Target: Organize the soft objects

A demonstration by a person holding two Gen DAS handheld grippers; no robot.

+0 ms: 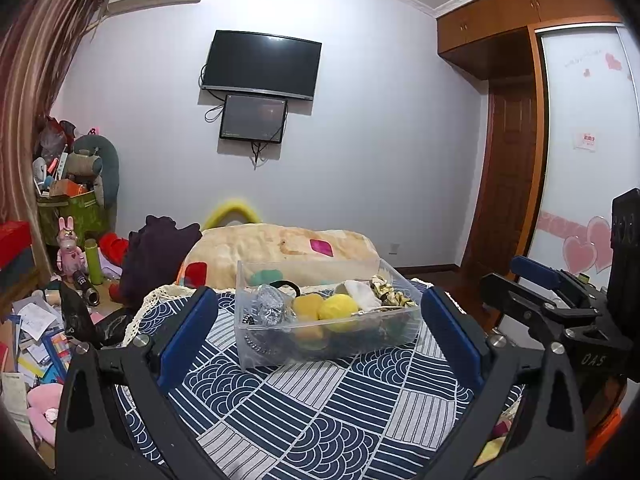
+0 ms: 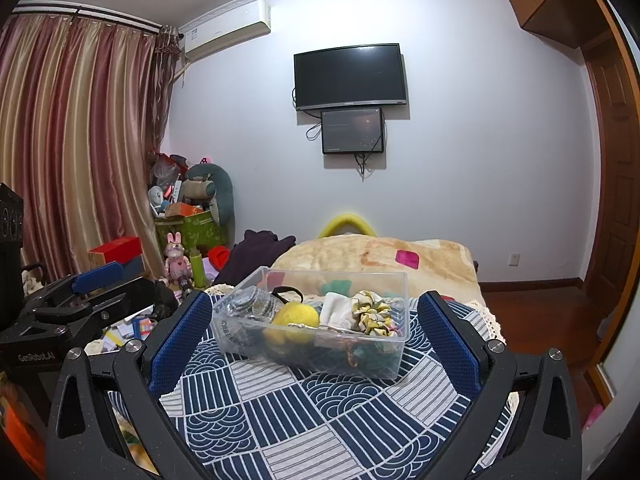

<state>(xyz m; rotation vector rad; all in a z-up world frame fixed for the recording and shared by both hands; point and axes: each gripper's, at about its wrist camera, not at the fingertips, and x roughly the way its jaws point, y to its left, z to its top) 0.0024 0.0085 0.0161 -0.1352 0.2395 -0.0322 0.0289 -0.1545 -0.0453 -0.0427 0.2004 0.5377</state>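
Clear bin (image 1: 328,316) of soft items straight ahead of left gripper (image 1: 316,336) and right gripper (image 2: 314,336), both spread wide, empty.

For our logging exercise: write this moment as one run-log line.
left gripper: open, empty | right gripper: open, empty | clear bin: on patterned cloth, holds yellow pompom, scrunchie

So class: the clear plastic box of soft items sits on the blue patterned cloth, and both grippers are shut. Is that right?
Not quite: the left gripper and right gripper are open, as each wrist view shows. The clear plastic box does sit on the blue patterned cloth.
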